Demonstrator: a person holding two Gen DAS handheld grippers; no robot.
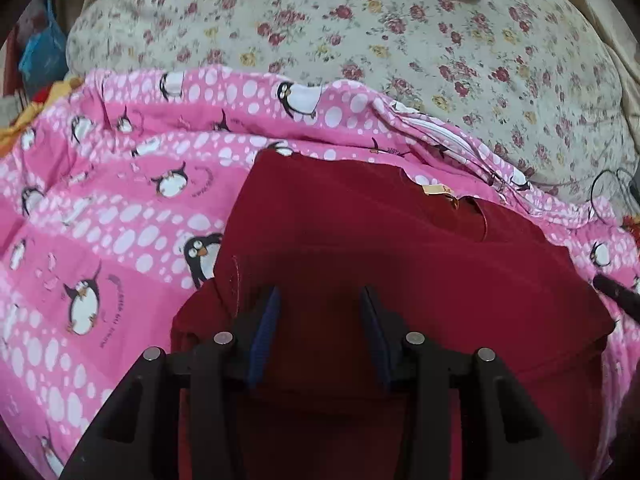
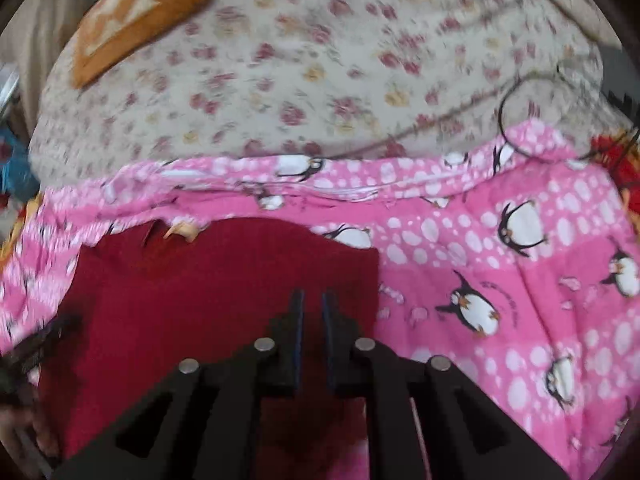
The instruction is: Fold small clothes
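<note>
A dark red garment (image 1: 400, 256) lies flat on a pink penguin-print sheet (image 1: 120, 208); a small gold tag (image 1: 438, 189) sits near its collar. My left gripper (image 1: 320, 300) hovers over the garment's near part with its jaws wide apart and nothing between them. In the right wrist view the same red garment (image 2: 208, 280) lies left of centre on the pink sheet (image 2: 500, 280). My right gripper (image 2: 311, 300) is over the garment's right part, jaws close with a narrow gap and no cloth between them. The right view is blurred.
A floral cream bedcover (image 1: 360, 32) lies beyond the pink sheet. An orange cushion (image 2: 140, 12) rests on it at the back. A thin black cable (image 2: 516, 120) loops at the right. Blue and mixed items (image 1: 40, 52) sit at the far left.
</note>
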